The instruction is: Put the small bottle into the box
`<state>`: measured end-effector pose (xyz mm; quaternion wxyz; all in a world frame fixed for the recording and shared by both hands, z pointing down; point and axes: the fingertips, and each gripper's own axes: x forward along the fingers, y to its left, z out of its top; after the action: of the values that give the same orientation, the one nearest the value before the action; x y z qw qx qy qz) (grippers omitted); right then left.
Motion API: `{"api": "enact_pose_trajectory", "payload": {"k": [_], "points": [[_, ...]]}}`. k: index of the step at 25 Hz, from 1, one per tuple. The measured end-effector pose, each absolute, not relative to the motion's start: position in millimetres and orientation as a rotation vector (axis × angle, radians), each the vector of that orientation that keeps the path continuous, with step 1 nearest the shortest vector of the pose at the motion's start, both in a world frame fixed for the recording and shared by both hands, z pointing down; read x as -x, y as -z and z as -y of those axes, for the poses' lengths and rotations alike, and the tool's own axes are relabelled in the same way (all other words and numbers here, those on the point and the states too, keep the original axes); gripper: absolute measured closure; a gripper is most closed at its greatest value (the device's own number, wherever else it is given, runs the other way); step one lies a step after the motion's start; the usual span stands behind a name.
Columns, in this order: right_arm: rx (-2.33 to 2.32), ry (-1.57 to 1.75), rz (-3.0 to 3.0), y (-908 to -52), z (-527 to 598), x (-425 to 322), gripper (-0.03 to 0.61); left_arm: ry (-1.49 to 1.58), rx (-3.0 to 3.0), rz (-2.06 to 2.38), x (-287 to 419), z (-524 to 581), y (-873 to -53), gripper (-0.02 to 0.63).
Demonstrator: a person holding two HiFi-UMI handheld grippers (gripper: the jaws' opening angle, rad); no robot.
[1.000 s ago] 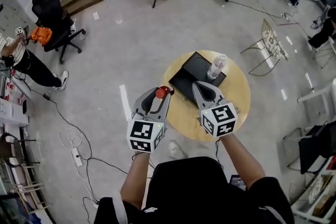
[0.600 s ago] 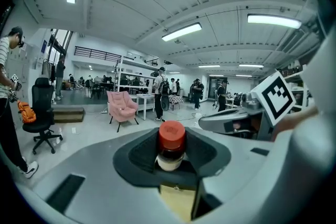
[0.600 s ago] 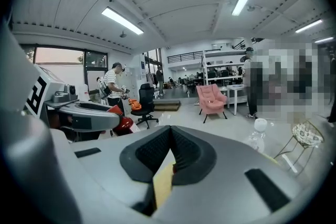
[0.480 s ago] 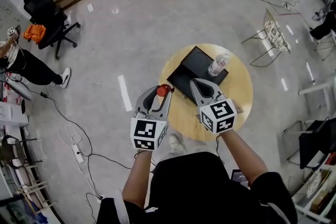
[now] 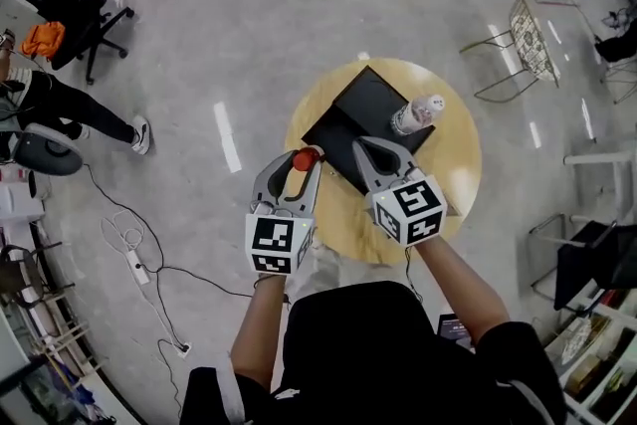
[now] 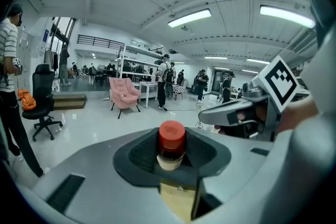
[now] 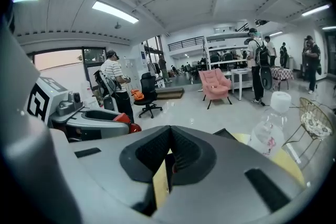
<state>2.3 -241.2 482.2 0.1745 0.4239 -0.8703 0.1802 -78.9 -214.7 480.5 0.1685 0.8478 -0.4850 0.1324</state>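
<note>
The left gripper (image 5: 299, 165) is clenching the small red-capped bottle (image 6: 171, 145) in its jaws, hovering at the edge of the round table (image 5: 453, 179), just beside the black box (image 5: 350, 110). The right gripper (image 5: 371, 147) is hanging over the box, jaws pressed together on nothing

The right hand-held gripper (image 7: 169, 136), jaws together and empty, has a clear bottle (image 7: 269, 132) standing to its right.

Matt box (image 5: 353, 109), smooth wooden table (image 5: 453, 174), glossy floor (image 5: 259, 35), clear plastic bottle (image 5: 413, 114).
</note>
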Motion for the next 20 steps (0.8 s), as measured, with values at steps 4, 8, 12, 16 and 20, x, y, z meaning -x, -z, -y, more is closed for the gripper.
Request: {"api": "enact_pose_trajectory", "payload": {"k": [4,8,12,16,20], "points": [[-1.188,-0.569,2.444,-505,251,-10,0.578,-0.413,-2.372,1.369,69,225,-507,0.463],[-1.175,-0.622,2.427,-525,260,-13,0.578,-0.467,-2.371,1.373,65,239,-531,0.464],[-1.157,-0.657,2.401,-547,265,-13,0.578,-0.510,-2.363,1.372,66,253,-551,0.465],[-1.147,-0.683,2.380,-563,269,-16,0.578,-0.544,-2.360,1.363,62,263,-571,0.464],[-1.153,-0.713,2.352,-576,269,-22,0.578,-0.581,-2.365,1.349,57,267,-585,0.465]]}}
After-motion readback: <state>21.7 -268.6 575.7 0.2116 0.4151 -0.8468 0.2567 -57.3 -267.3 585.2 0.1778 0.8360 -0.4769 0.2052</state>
